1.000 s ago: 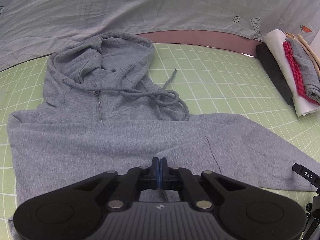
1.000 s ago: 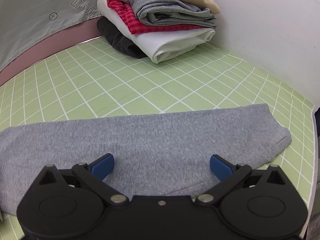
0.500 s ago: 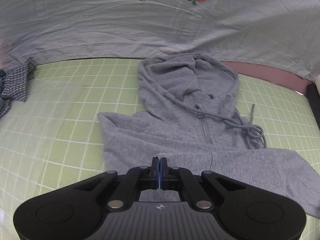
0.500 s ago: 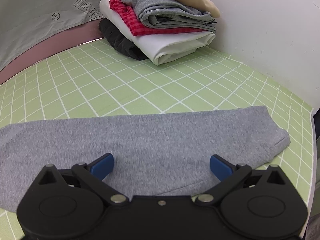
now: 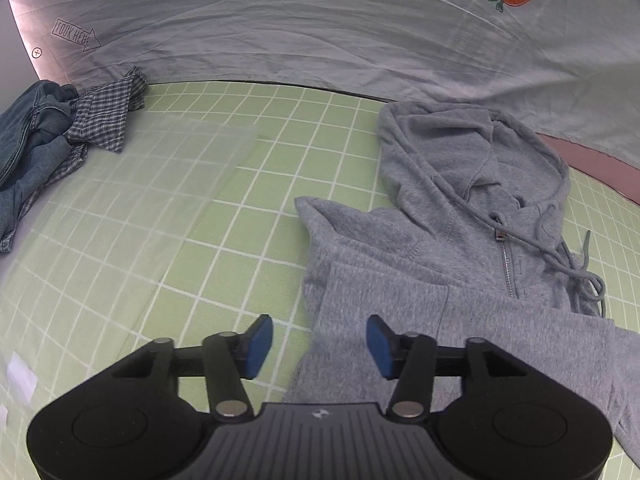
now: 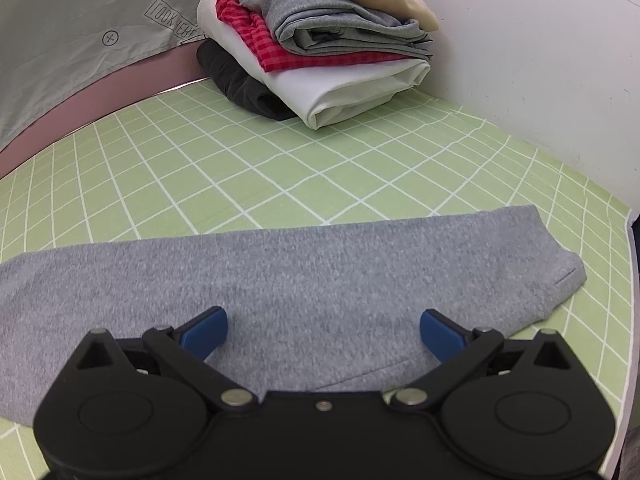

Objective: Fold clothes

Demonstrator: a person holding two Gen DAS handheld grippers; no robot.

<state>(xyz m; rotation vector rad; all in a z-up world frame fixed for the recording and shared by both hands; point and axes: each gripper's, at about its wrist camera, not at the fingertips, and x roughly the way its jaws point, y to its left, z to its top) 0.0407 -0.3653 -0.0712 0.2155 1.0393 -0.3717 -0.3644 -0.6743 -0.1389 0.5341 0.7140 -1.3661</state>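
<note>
A grey zip hoodie [image 5: 460, 240] lies flat on the green grid mat [image 5: 240, 240], hood towards the back, drawstrings loose beside the zip. One sleeve is folded across its chest. My left gripper [image 5: 319, 342] hovers over the hoodie's left edge; its jaws are opening and the blue pads press on nothing, though the grey cloth's edge lies below the gap. In the right wrist view the grey sleeve [image 6: 320, 272] stretches across the mat to its cuff at the right. My right gripper [image 6: 323, 330] stands wide open just above that sleeve, holding nothing.
A stack of folded clothes [image 6: 320, 52] sits at the back right by the white wall. A heap of denim and checked cloth [image 5: 60, 136] lies at the far left. A clear plastic sheet [image 5: 140, 208] covers part of the mat. A grey printed backdrop [image 5: 320, 32] hangs behind.
My left gripper swung left along the hoodie while shut on grey cloth, then opened and let it go. The right gripper and the sleeve under it have stayed put.
</note>
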